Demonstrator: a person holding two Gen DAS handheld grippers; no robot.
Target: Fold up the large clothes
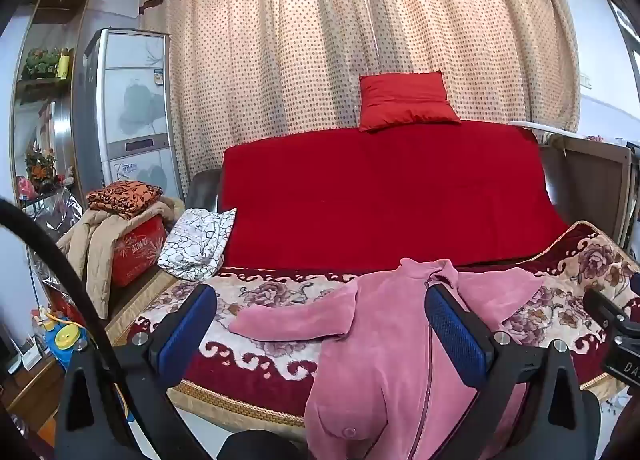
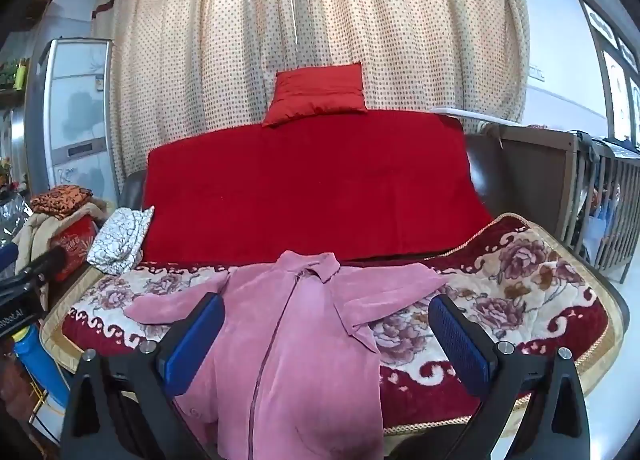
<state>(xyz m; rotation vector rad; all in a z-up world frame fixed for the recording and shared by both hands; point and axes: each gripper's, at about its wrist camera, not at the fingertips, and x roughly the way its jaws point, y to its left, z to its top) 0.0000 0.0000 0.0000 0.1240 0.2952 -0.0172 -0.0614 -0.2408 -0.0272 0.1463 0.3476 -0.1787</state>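
Observation:
A pink velvet zip-up jacket [image 1: 384, 344] lies face up on the floral sofa seat cover [image 1: 256, 292], sleeves spread to both sides, its hem hanging over the front edge. It also shows in the right wrist view [image 2: 304, 324]. My left gripper [image 1: 320, 324] is open and empty, held in front of the jacket's left sleeve and chest. My right gripper [image 2: 326, 332] is open and empty, held in front of the jacket's body and right sleeve. Neither touches the cloth.
A red blanket [image 1: 380, 195] covers the sofa back with a red pillow [image 1: 404, 103] on top. A white patterned cloth [image 1: 196, 240] lies at the seat's left end. Piled clothes and a red box [image 1: 132, 244] stand left. A wooden crib [image 2: 600, 211] stands right.

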